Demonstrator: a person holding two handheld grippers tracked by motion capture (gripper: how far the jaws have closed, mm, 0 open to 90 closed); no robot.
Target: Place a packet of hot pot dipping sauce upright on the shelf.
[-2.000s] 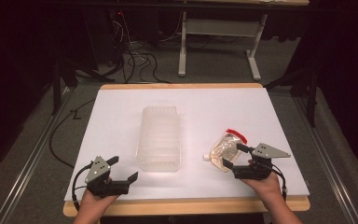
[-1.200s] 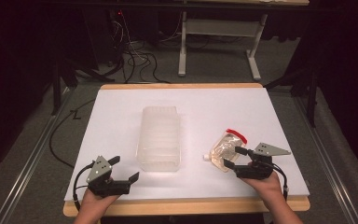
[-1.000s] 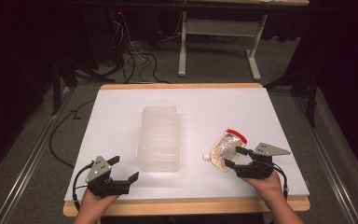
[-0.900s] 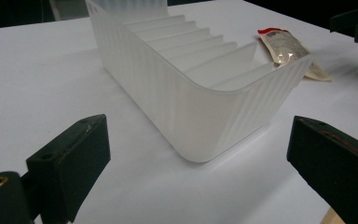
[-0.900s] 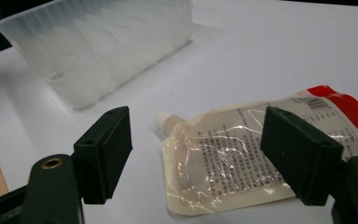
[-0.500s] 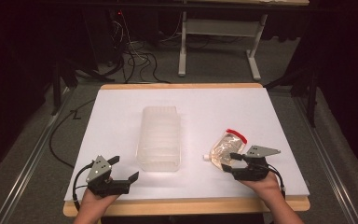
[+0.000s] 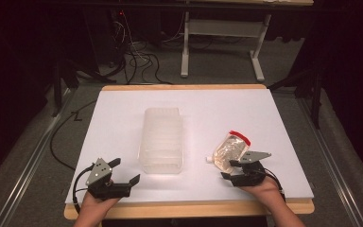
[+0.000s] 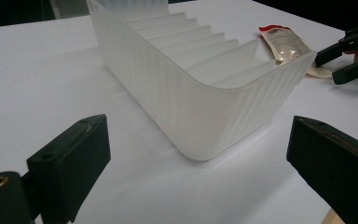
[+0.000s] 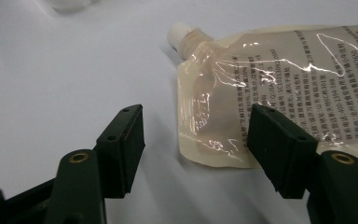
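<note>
Over on the left edge of the white table (image 7: 123,113): left gripper (image 7: 123,172) parked near the front, jaws spread wide with nothing between them, held by a hand (image 7: 92,210) coming up from the bottom. Aimed at the near short end of the frosted plastic bin (image 7: 161,139), well short of touching it. Same story from the left gripper view, both black pads hanging apart with the rounded corner of the bin (image 8: 200,88) sitting between and beyond them.

Moving to the middle: bin standing upright, long side running away from the person, ribbed walls, dividers inside splitting it into slots.

Further right: clear spout pouch (image 7: 228,150) lying flat on the table, just right of the bin but apart from it, red strip at the far end, white cap pointing back toward the bin's near corner.

Far right: right gripper (image 7: 229,169) down at the pouch's near edge, jaws partway apart and just been closing. From the right gripper view, near corner of the pouch (image 9: 270,88) sitting between the pads, left pad clearly off it, right pad overlapping the edge, can't tell if touching. Not clamped yet.
</note>
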